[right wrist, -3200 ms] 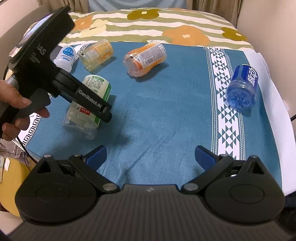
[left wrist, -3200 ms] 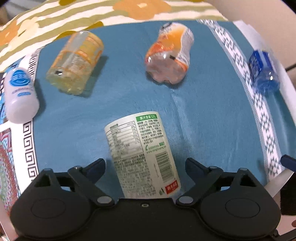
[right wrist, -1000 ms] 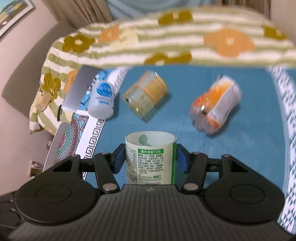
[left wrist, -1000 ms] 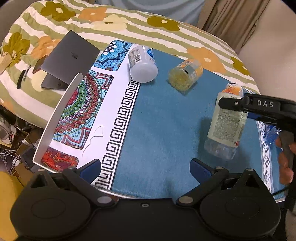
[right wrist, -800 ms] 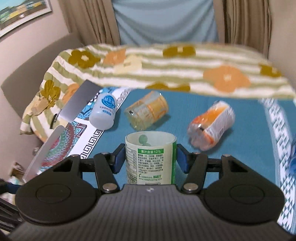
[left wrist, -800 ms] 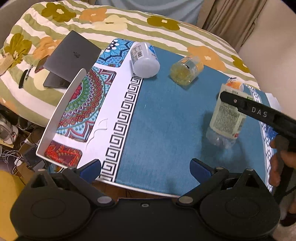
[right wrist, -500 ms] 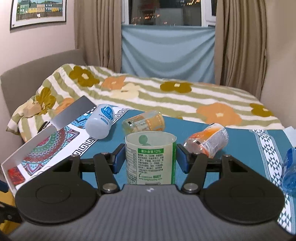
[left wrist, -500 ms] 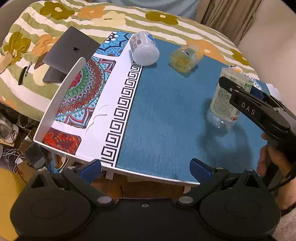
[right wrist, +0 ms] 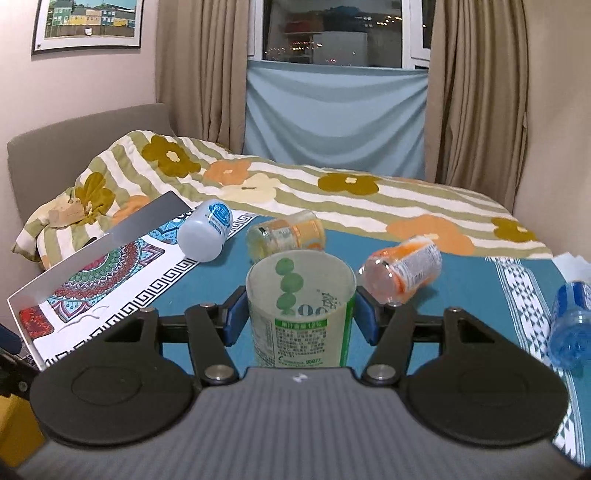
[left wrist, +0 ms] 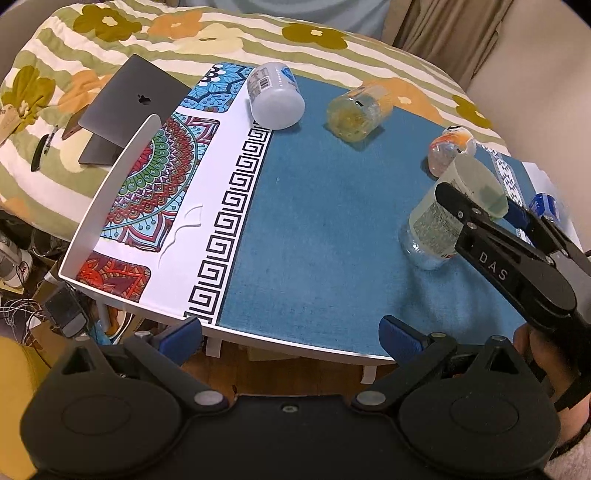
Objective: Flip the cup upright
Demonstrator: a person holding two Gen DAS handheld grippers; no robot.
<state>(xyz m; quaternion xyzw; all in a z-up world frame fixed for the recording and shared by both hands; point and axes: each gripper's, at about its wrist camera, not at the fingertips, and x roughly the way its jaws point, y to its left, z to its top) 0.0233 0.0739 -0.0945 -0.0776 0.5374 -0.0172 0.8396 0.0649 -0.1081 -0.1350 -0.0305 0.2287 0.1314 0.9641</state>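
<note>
My right gripper point(right wrist: 301, 317) is clamped on the cup point(right wrist: 301, 314), one blue pad pressed to each side of its wall just below the rim. The cup is a cut-off translucent plastic bottle: open mouth up, a white label with fine print and a green band wrapping the body, and green round fruit printed on the far side showing through the wall. From the left wrist view the cup point(left wrist: 448, 218) stands mouth-up, leaning slightly, with its clear ribbed base on the blue cloth point(left wrist: 314, 229) at about 3 o'clock of the table; I cannot tell whether the base fully rests on the cloth.

My left gripper point(left wrist: 290, 332) hangs released, its blue pads spread wide apart over the near table edge, holding nothing.

I count four other containers, all lying on their sides. One white bottle point(left wrist: 275, 96) with a blue label sits at 12 o'clock, across the border of the patterned mat point(left wrist: 159, 177). One yellow-orange jar point(left wrist: 356, 112) lies at 1 o'clock. One orange-labelled bottle point(left wrist: 448, 147) lies just beyond the cup at 2 o'clock. One blue bottle point(right wrist: 569, 325) lies at the far right edge. One grey laptop point(left wrist: 129, 110) rests on the flowered bedspread point(left wrist: 184, 33) at 10 o'clock, with one pen point(left wrist: 44, 147) nearby.
</note>
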